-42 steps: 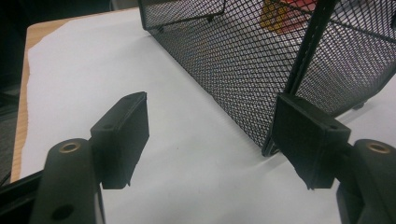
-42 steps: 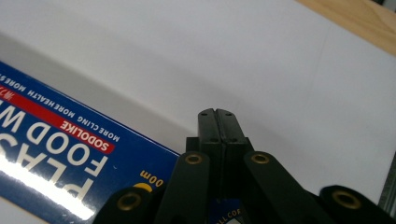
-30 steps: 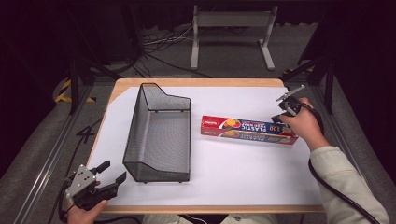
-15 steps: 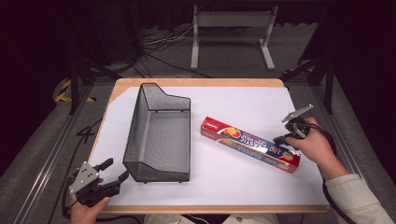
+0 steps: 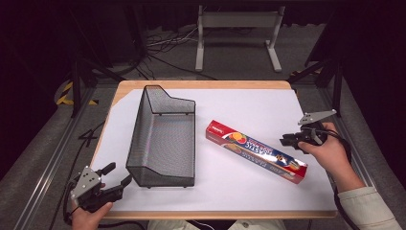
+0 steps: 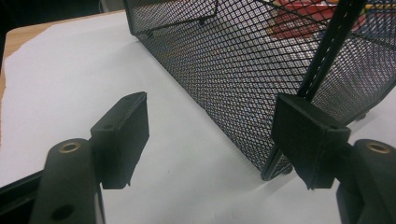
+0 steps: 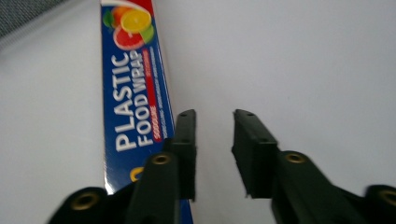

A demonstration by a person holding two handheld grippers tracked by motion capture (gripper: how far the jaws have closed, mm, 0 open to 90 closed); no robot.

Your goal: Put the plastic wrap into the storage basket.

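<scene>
A long blue and red plastic food wrap box (image 5: pixel 256 151) lies slantwise on the white table cover, right of the black mesh basket (image 5: pixel 163 139). My right gripper (image 5: pixel 288 140) hovers just beyond the box's right part, jaws narrowly open. In the right gripper view the right gripper (image 7: pixel 214 116) has bare table between its jaws, and the box (image 7: pixel 128 88) runs along the outside of the left jaw. My left gripper (image 5: pixel 115 178) is wide open at the front left, by the basket's near corner. In the left gripper view the left gripper (image 6: pixel 212 102) faces the basket's mesh wall (image 6: pixel 261 56).
The wooden table edge (image 5: pixel 201 85) shows along the back and at the left front. A metal stand (image 5: pixel 237 19) and cables lie on the floor behind the table. Bare white cover stretches behind and in front of the box.
The box has swung from nearly level to slanted, its right end now nearer the front. The right hand came forward with it; its jaws now sit beside the box. The left gripper barely moved.
</scene>
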